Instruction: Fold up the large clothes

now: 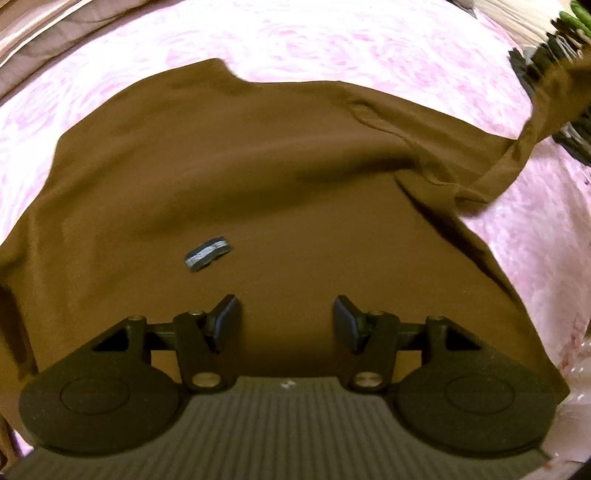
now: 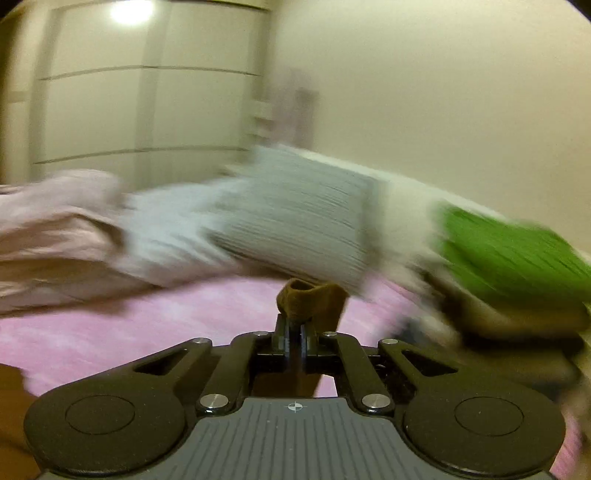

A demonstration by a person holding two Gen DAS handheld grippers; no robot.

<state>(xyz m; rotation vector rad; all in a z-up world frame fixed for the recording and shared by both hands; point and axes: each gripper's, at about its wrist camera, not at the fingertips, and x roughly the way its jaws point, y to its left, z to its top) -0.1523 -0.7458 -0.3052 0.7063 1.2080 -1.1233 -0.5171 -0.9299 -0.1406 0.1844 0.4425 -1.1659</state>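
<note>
A large brown garment (image 1: 236, 177) lies spread over the pink bed sheet (image 1: 332, 40), with a small grey label (image 1: 207, 253) on it. My left gripper (image 1: 286, 321) hovers over the cloth, pointing steeply down, open with nothing between its fingers. One brown sleeve (image 1: 517, 151) stretches up and away to the right edge. In the right wrist view my right gripper (image 2: 294, 334) is shut on the end of that brown sleeve (image 2: 310, 301), which bunches out above the pads, lifted over the pink sheet (image 2: 147, 325). The picture there is blurred by motion.
A pile of folded cloth, grey-striped (image 2: 295, 221), green (image 2: 517, 251) and pale pink (image 2: 55, 240), lies at the far side of the bed. Behind it stand a cream wardrobe (image 2: 147, 110) and a wall. Dark and green fabrics (image 1: 565, 33) show at the top right.
</note>
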